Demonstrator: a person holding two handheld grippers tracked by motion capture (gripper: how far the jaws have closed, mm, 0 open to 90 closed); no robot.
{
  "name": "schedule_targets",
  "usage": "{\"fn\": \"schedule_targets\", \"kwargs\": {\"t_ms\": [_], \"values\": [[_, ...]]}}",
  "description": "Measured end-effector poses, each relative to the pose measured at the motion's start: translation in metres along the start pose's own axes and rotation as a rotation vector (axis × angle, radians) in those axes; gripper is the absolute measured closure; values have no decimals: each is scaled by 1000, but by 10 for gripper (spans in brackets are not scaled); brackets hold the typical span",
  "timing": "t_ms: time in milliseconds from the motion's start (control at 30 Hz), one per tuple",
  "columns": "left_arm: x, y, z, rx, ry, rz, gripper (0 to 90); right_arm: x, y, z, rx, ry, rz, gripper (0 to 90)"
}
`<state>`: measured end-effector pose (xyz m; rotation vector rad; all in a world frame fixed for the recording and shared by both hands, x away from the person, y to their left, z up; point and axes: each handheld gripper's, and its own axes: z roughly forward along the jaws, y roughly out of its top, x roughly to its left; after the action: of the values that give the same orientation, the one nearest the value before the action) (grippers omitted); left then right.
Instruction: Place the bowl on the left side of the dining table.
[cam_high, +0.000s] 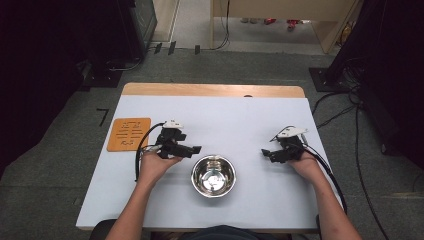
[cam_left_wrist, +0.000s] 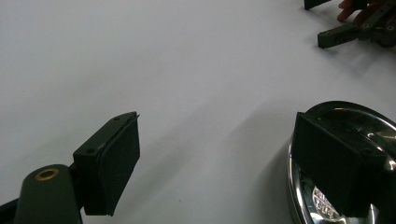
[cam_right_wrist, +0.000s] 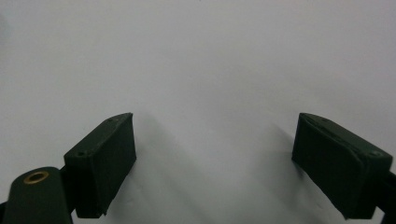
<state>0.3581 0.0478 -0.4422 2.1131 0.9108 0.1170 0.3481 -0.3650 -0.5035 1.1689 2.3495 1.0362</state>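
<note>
A shiny steel bowl (cam_high: 213, 175) sits empty near the front middle of the white table (cam_high: 225, 117). My left gripper (cam_high: 192, 149) is just left of and behind the bowl, open, with nothing between its jaws. In the left gripper view the bowl (cam_left_wrist: 369, 116) lies behind the right-hand jaw, and my left gripper (cam_left_wrist: 224, 158) hovers over bare table. My right gripper (cam_high: 266, 153) is to the right of the bowl, open and empty. In the right gripper view my right gripper (cam_right_wrist: 215, 158) has its jaws wide apart over plain white surface.
An orange mat (cam_high: 128, 133) with white markings lies at the table's left edge. Cables (cam_high: 330, 175) trail from both grippers toward the front. The other gripper (cam_left_wrist: 355, 28) appears at the top right of the left gripper view. Dark equipment and cables surround the table on the floor.
</note>
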Motion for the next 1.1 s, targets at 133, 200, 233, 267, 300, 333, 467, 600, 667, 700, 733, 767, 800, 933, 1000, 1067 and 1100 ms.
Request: {"fn": "schedule_targets", "kwargs": {"t_ms": [133,200,233,267,300,333,467,600,667,700,733,767,800,933,1000,1067,1100], "values": [[-4,0,-1,-13,7,14,199,0,0,0,1,0,-1,129],[-6,-1,-3,-27,-19,7,207,0,0,0,0,0,0,130],[-6,-1,-3,-27,-19,7,207,0,0,0,0,0,0,130],[-7,-1,-4,-33,-17,12,207,0,0,0,0,0,1,129],[-8,-2,-4,-33,-16,18,210,0,0,0,-2,1,-4,130],[-8,-1,-4,-32,-16,19,211,0,0,0,0,1,0,130],[-9,-1,-2,-20,-33,10,247,0,0,0,0,1,1,129],[-13,0,-1,-12,-31,26,252,0,0,0,0,1,1,129],[-14,0,0,-19,-30,32,252,0,0,0,0,1,1,130],[-15,0,0,-20,-30,32,252,0,0,0,0,1,1,130],[-15,0,0,-25,-32,26,252,0,0,0,0,0,0,130],[-16,-2,-1,-52,-39,17,252,0,0,0,0,0,1,130],[-16,-2,-1,-52,-39,17,252,0,0,0,0,0,1,130],[-18,-3,-1,-58,-46,25,256,0,0,0,1,0,1,130],[-20,-4,-1,-69,-64,33,283,0,0,0,-2,-4,-4,130],[-21,-4,-1,-86,-63,38,268,0,0,0,-2,-4,-4,130],[-21,-4,-1,-86,-63,38,254,0,0,0,-2,-4,-4,130]]}}
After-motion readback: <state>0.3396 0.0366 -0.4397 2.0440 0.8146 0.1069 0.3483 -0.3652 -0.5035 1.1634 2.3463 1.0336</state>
